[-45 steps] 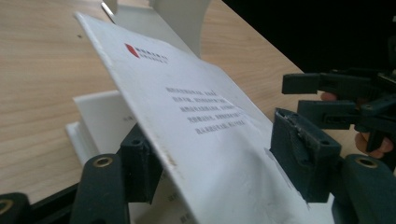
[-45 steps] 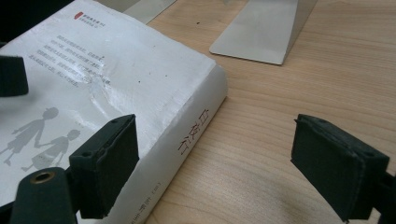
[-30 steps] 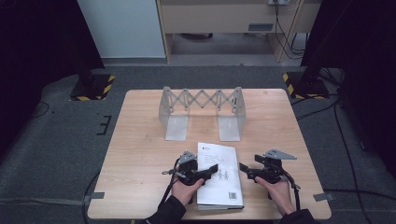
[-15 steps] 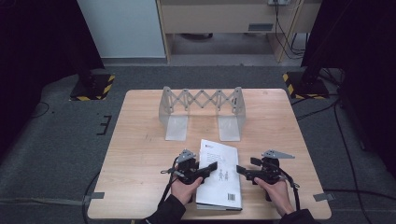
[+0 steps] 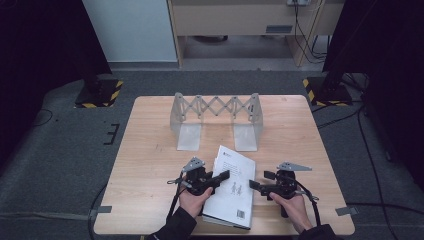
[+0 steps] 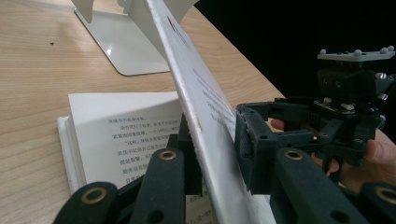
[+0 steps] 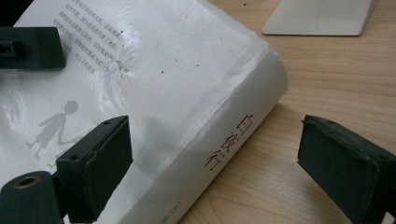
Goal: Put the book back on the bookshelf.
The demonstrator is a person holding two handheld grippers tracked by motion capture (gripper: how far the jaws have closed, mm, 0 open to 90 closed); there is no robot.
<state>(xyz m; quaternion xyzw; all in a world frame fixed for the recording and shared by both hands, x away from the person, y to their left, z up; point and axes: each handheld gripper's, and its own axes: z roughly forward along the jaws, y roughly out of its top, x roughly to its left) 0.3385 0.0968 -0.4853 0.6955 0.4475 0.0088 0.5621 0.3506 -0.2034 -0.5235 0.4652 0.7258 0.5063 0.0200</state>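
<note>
Two hand-held grippers at a white paperback book (image 5: 232, 187) on the desk (image 5: 150, 165): left hand-held gripper (image 6: 210, 163) now clamped on its lifted front cover, right hand-held gripper (image 7: 212, 158) moved closer, jaws open astride the spine, likely opening the book.

A lab or test room, staged for recording: one bare wooden table (image 5: 150, 150) on grey carpet (image 5: 60, 165); black stands on hazard-striped bases (image 5: 97, 94) at both sides; dark curtains (image 5: 40, 45); cables (image 5: 360, 125) trailing over the floor.
</note>
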